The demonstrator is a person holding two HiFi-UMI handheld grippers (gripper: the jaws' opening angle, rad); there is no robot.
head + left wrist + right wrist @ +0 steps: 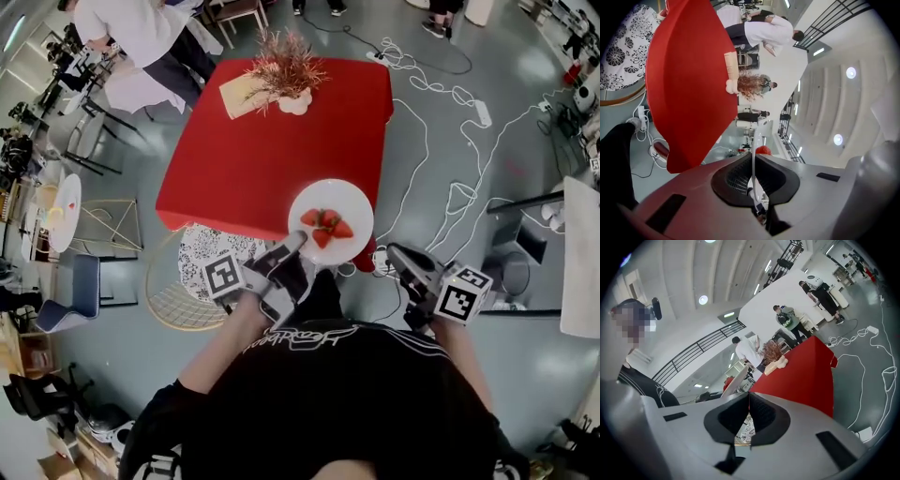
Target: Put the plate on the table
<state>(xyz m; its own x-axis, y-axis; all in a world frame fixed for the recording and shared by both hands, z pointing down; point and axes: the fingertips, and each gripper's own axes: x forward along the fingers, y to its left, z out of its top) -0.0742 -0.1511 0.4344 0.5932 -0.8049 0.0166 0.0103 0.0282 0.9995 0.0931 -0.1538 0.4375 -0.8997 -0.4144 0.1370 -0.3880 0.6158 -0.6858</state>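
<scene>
Red table (pixel 267 159), one plate (pixel 354 202), one dried bouquet (pixel 286 66)

— Where do we have our left gripper (pixel 295 246)?
— Just below frame centre, with its jaws clamped on the plate (pixel 330 192) rim.
— And our right gripper (pixel 398 255)?
— To the right of it, jaws together with nothing between them. We point both toward the frame's top.
</scene>
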